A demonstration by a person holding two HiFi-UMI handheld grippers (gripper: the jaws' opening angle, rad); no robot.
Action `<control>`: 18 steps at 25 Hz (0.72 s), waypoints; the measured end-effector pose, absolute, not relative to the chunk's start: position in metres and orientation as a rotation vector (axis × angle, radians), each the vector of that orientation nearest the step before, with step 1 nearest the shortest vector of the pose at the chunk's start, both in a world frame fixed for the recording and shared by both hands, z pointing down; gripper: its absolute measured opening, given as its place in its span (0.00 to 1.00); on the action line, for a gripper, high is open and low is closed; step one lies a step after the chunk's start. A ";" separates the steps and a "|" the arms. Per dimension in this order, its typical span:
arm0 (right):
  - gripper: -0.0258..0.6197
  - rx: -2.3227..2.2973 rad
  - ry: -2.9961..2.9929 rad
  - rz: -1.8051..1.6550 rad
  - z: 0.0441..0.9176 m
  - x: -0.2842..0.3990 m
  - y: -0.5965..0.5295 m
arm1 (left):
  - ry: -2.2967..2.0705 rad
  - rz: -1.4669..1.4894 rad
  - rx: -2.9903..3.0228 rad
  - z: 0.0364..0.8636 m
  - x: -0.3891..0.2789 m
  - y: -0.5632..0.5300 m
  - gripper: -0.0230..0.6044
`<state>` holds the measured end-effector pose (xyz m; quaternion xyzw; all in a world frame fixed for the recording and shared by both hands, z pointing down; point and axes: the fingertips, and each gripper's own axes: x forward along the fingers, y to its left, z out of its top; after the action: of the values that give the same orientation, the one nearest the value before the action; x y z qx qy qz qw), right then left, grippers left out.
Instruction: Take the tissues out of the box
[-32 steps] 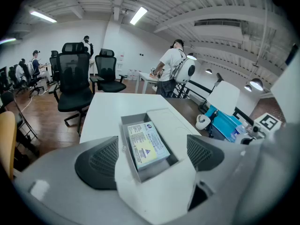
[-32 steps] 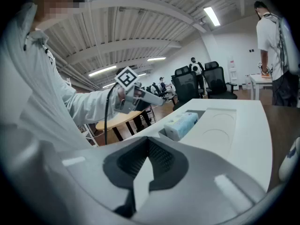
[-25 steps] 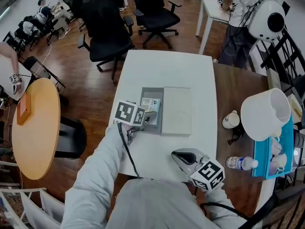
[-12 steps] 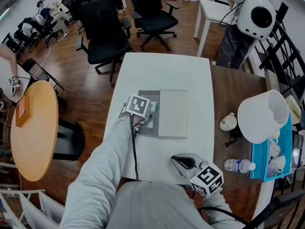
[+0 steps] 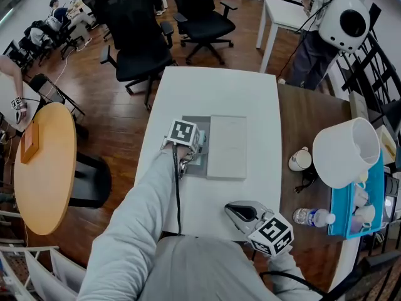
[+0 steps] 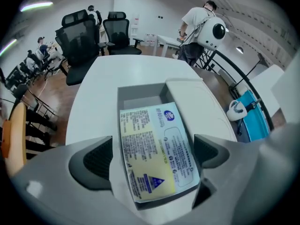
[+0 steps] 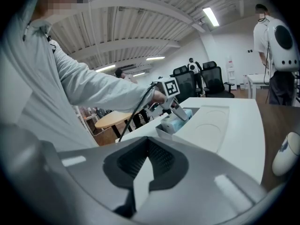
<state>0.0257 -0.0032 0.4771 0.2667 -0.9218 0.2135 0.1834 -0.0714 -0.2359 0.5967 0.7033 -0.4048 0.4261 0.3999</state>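
Plastic-wrapped tissue pack (image 6: 154, 144) lies between the opening jaws of the left hand-held gripper (image 6: 152, 156) (apparently untouched).

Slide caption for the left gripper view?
Left gripper, jaws opening, straddles the tissue pack in the grey box.

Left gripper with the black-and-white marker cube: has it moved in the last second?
Yes. The left gripper has shifted right, from the left edge of the grey box to over its tray; its jaws are opening around the printed tissue pack.
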 end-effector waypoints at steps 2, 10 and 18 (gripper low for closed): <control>0.04 0.754 -2.596 0.600 0.477 0.025 -0.003 | -1.019 1.083 1.750 0.603 -0.073 -0.233 0.92; 0.04 0.764 -2.582 0.603 0.480 0.026 -0.002 | -0.997 1.039 1.713 0.611 -0.072 -0.229 0.86; 0.04 0.758 -2.572 0.596 0.482 0.025 0.002 | -1.007 0.949 1.733 0.596 -0.077 -0.228 0.75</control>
<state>0.0252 0.0016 0.4823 0.2705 -0.9182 0.2127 0.1962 -0.0769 -0.2278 0.5957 0.6997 -0.4064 0.3829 0.4456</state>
